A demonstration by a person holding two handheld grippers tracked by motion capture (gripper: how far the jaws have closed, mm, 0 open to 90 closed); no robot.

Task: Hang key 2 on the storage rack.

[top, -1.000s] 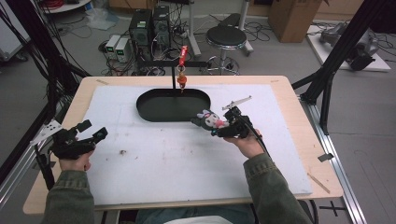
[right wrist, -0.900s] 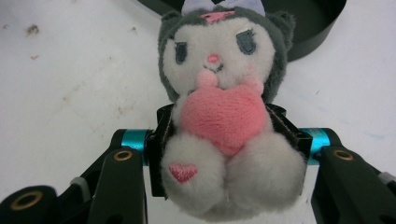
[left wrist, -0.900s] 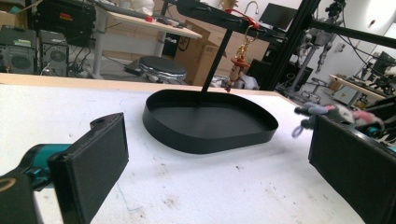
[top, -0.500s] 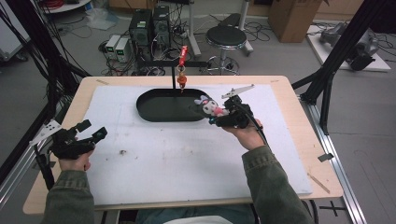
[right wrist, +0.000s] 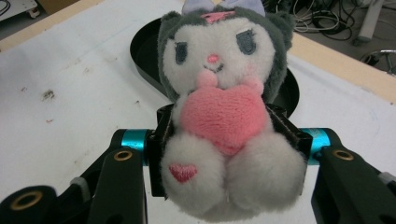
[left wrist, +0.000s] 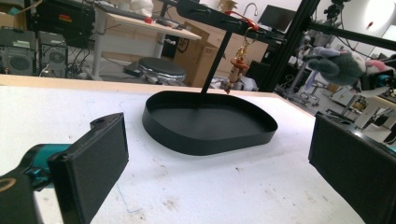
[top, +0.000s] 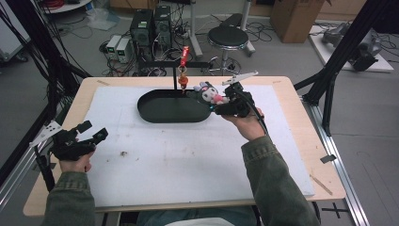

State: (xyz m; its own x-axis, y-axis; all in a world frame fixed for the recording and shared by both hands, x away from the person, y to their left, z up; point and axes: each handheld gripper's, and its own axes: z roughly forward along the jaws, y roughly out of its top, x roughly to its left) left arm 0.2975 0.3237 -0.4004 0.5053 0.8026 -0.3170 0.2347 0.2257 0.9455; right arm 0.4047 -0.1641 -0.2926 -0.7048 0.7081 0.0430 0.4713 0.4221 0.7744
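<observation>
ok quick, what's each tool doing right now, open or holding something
Left tool: open, nothing between its jaws.
Right tool: closed on the grey and white plush toy with a pink heart.

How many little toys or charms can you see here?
2. A plush toy is clamped in the right gripper by the black tray's far right rim. A small charm hangs from the stand behind the tray.

The person's left hand (top: 75, 157) rests low at the near left, holding the left gripper (top: 87, 136) level with its jaws standing wide apart and nothing between them. The right forearm stretches forward and up, and the right gripper (top: 221, 101) has its jaws clamped on the waist of a plush toy (right wrist: 224, 116).
</observation>
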